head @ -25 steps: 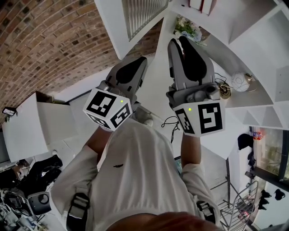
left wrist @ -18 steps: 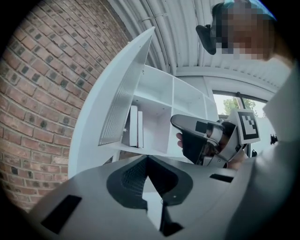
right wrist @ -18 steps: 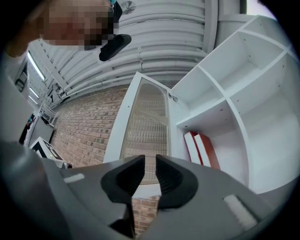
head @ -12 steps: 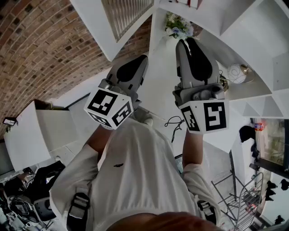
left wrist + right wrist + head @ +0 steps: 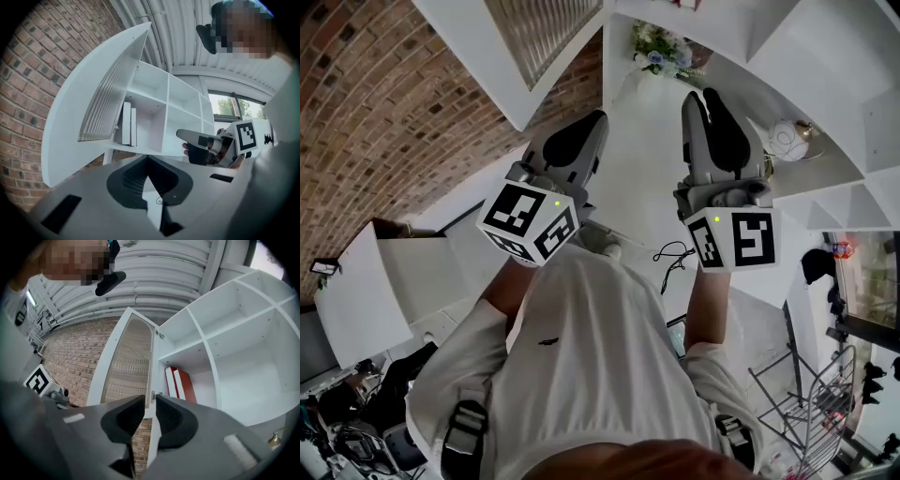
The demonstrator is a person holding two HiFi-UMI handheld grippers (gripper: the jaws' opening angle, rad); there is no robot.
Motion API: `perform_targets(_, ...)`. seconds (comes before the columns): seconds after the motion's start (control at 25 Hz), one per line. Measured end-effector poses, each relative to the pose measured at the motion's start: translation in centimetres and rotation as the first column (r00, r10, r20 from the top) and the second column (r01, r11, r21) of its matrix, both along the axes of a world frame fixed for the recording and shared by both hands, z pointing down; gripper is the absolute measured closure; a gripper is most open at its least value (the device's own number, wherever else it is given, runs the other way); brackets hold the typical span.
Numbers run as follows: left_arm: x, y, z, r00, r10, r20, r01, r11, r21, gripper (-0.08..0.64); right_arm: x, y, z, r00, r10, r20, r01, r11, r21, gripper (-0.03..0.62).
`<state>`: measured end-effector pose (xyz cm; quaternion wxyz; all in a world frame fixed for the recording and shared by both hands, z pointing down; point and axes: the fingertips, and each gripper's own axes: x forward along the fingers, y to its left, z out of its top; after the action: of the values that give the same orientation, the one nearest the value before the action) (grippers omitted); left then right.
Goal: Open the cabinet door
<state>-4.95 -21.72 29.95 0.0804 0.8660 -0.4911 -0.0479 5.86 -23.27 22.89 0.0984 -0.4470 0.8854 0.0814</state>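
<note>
Here the cabinet door (image 5: 534, 47), white-framed with a ribbed glass panel, stands swung wide from the white cabinet (image 5: 825, 56). It is out at the far left, against the brick wall (image 5: 384, 103), and neither tool touches it.

The left tool (image 5: 596, 120) is clenched. In the left gripper view its jaws meet at the tips with nothing between them, and the door hangs beyond them to the left.

The right tool (image 5: 697, 96) is held to the right of the left one, nearer the open shelves. In the right gripper view its jaws stand a narrow slit apart, released and gripping nothing. The door's free edge and a small metal fitting show through the gap, farther off.

The compartment the door has bared holds two slim red panels (image 5: 179, 383), standing upright side by side near its left wall.

In the head view a bunch of flowers (image 5: 661, 49) shows beyond the tools. A round pale ornament (image 5: 787, 137) rests on a shelf at the right.
</note>
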Motion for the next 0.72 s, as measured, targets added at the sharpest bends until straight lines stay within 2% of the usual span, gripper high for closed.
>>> perform_targets(0.48,-0.2,-1.1,-0.4,1.0,0.014,0.011,-0.015,1.0,0.006,0.551,3.5,-0.3,1.9,0.993,0.11,-0.037,-0.11,0.994,-0.017,0.523)
perform_targets(0.72,-0.5,-1.6,0.1,1.0,0.021,0.015,-0.021,1.0,-0.006,0.551,4.7,-0.7,3.5,0.989,0.146,-0.022,-0.147,0.988,-0.054,0.539)
